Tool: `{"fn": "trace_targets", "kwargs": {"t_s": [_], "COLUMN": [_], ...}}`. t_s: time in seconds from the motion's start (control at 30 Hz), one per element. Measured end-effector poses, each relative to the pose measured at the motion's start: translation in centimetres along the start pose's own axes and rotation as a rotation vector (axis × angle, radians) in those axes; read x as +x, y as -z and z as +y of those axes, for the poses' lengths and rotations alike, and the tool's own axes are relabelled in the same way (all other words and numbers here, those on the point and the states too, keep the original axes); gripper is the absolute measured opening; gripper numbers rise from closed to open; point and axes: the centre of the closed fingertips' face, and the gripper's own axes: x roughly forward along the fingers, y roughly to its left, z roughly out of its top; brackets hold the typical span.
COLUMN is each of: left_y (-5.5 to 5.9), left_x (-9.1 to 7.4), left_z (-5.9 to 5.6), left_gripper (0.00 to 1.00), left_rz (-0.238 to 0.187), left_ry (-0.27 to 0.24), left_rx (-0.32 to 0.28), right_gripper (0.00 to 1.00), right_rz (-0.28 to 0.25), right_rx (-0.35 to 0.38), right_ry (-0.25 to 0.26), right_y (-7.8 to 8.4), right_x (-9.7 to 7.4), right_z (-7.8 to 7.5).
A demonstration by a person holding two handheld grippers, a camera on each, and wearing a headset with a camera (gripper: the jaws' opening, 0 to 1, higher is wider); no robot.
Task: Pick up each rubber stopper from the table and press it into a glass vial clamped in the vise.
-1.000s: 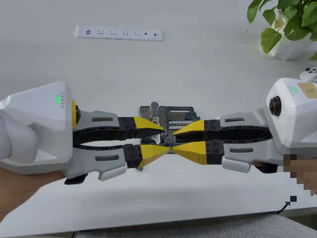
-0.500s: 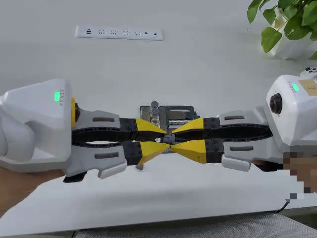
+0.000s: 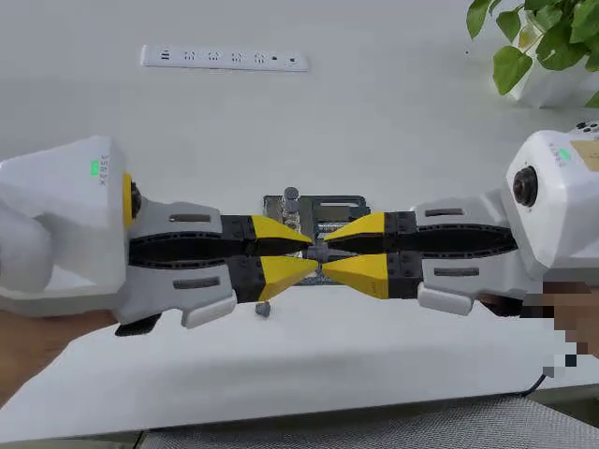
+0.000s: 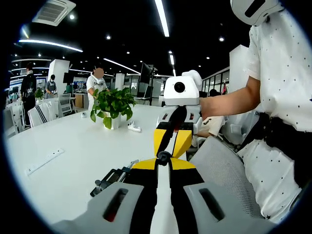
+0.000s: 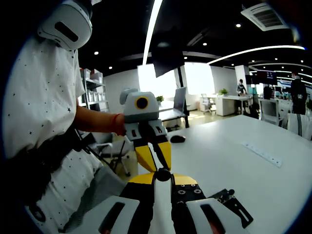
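— Narrowed since a second ago: gaped wide then, on the left gripper (image 3: 314,254), and now pinches in close.
— Pinches on what?
— On the small dark stopper (image 3: 321,253). Meets the right gripper (image 3: 327,255) there, tip to tip. Looks clenched on that same stopper from both sides; cannot tell which of the two bears it.
— And seen along the jaws?
— Same in both gripper views: yellow jaws nearly together, dark round stopper right at the tips, the other gripper pointing straight back.
— Hanging where?
— In the air over the white table (image 3: 393,131), near the vise (image 3: 342,210) and apart from it. In the head view, just in front of its near edge.
— Anything in the vise?
— Holds one glass vial (image 3: 292,211) upright at its left end, topped with something grey. Cannot tell how tightly clamped.
— More stoppers about?
— A loose stopper (image 3: 263,308) on the table, just below the left gripper's jaws in the head view, touching neither gripper.
— Farther off?
— A power strip (image 3: 225,58) along the far side, a potted plant (image 3: 543,42) at the far right corner.
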Motion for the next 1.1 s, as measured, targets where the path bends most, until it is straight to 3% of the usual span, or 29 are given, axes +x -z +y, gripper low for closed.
{"fn": "trace_targets", "kwargs": {"t_s": [0.7,1.1], "left_y": [-0.3,-0.28], "left_x": [-0.55,-0.62], "left_z": [-0.43,-0.52], "left_gripper": [0.04,0.04], "left_rz": [-0.031,-0.027], "left_ry": [0.03,0.046], "left_rx": [-0.055,-0.055], "right_gripper": [0.07,0.06], "right_rz": [0.002,0.015], "right_rx": [-0.02,-0.031], "right_ry": [-0.024,-0.027], "right_y": [-0.54,-0.7], "right_x": [-0.05,0.08], "right_z": [0.57,0.73]}}
